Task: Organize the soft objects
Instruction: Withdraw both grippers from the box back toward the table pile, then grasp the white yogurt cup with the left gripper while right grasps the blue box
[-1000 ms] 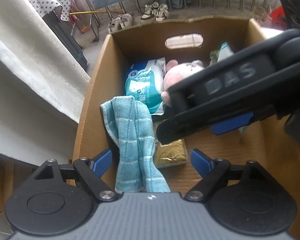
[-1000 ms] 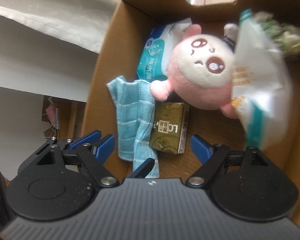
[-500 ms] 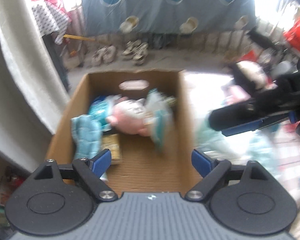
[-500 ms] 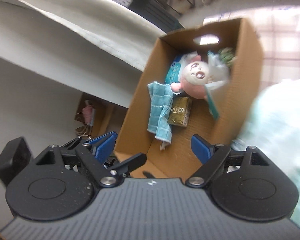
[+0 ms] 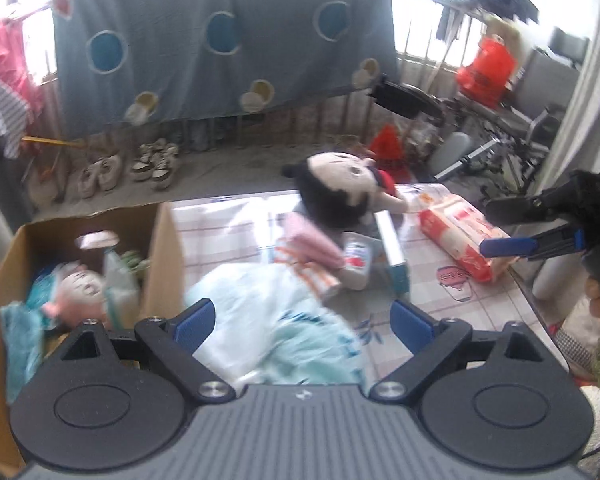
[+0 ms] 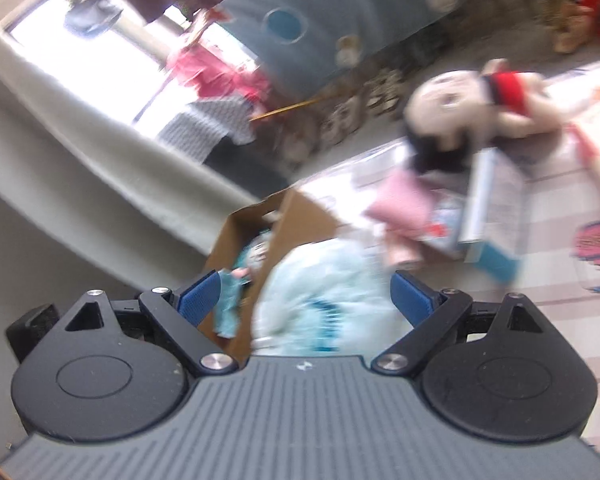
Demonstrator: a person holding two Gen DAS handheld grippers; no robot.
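A cardboard box (image 5: 164, 248) stands at the left, holding a pink plush (image 5: 80, 292), a teal cloth (image 5: 16, 332) and packets. My left gripper (image 5: 302, 320) is open and empty above a pale blue plastic bag (image 5: 268, 312) on the table. My right gripper (image 6: 304, 292) is open and empty; it shows at the right of the left wrist view (image 5: 512, 228). A black-haired doll (image 5: 340, 192) lies on the table, also in the right wrist view (image 6: 452, 120). A pink cloth (image 5: 312, 240) and a red-white tissue pack (image 5: 460, 232) lie nearby.
A blue-edged box (image 5: 392, 256) and a small packet (image 5: 356, 256) lie mid-table on a checked tablecloth (image 5: 460, 320). A white wall (image 6: 80, 184) is left of the box. Shoes (image 5: 128, 164) and a hanging blue sheet (image 5: 220, 40) are behind.
Both grippers have pulled up and out of the box and swung right toward the table. The right gripper has moved clear of the box to the far right.
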